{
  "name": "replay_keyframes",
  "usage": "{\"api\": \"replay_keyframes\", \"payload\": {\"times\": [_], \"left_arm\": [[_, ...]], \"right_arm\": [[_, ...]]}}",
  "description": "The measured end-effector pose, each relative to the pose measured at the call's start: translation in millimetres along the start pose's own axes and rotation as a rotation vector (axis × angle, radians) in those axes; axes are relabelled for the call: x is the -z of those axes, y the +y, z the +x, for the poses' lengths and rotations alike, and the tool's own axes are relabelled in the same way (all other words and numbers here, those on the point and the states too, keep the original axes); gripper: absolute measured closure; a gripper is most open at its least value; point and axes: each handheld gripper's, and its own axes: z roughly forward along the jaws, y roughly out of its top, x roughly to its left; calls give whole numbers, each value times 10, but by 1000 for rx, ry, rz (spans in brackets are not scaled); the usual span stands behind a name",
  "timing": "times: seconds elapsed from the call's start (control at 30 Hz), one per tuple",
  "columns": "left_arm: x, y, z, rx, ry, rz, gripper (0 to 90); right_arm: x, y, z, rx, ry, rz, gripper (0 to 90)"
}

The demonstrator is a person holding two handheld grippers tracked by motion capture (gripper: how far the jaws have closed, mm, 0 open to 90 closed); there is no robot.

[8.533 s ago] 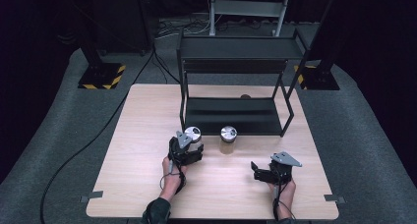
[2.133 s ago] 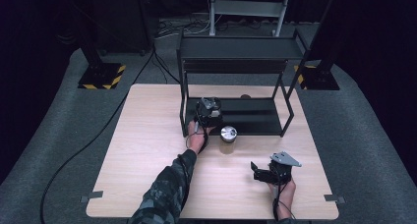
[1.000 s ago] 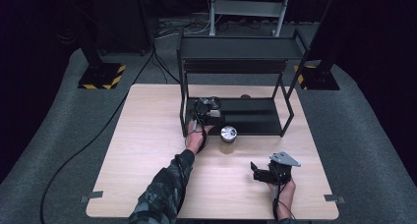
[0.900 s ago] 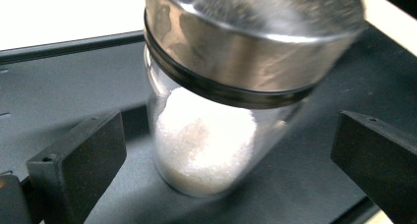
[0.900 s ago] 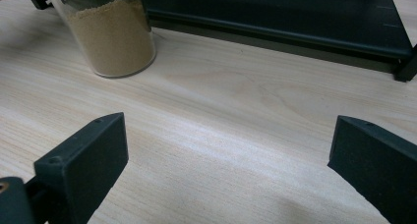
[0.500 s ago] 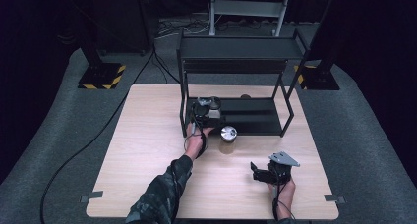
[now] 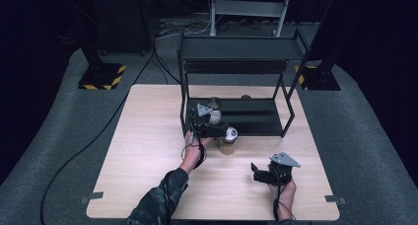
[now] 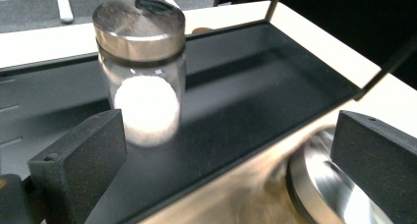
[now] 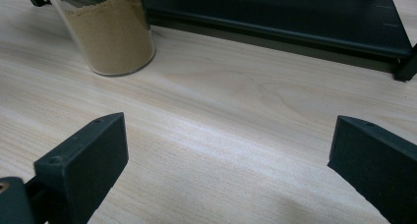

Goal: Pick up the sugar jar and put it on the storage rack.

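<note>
A glass jar of white powder (image 8: pixel 142 76) with a metal lid stands upright on the black rack's lower shelf (image 8: pixel 255 81), near its left end (image 7: pixel 214 109). My left gripper (image 8: pixel 226 135) is open just in front of it, jaws apart and off the glass (image 7: pixel 212 122). A second jar, filled with brown powder (image 7: pixel 227 141), stands on the table just before the shelf; its lid (image 8: pixel 334 194) sits under my left gripper's right jaw. My right gripper (image 7: pixel 256 171) rests open on the table to the right, facing the brown jar (image 9: pixel 110 32), nothing between its jaws (image 9: pixel 226 140).
The black two-tier rack (image 7: pixel 256 117) stands at the back middle of the wooden table (image 7: pixel 148 151). Its posts and top shelf (image 7: pixel 241 50) overhang the lower shelf. A small round object (image 7: pixel 246 97) lies behind the rack.
The left gripper carried the white jar from the table onto the lower shelf, let go and has drawn back slightly. The right gripper has stayed put.
</note>
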Motion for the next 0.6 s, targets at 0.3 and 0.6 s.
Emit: {"api": "replay_keyframes", "payload": {"times": [0.3, 0.6], "left_arm": [[246, -249, -45, 17, -13, -26, 3], [479, -525, -16, 40, -9, -32, 3]], "right_arm": [[-3, 7, 8, 5, -3, 4, 3], [-8, 17, 19, 9, -5, 9, 4]]}}
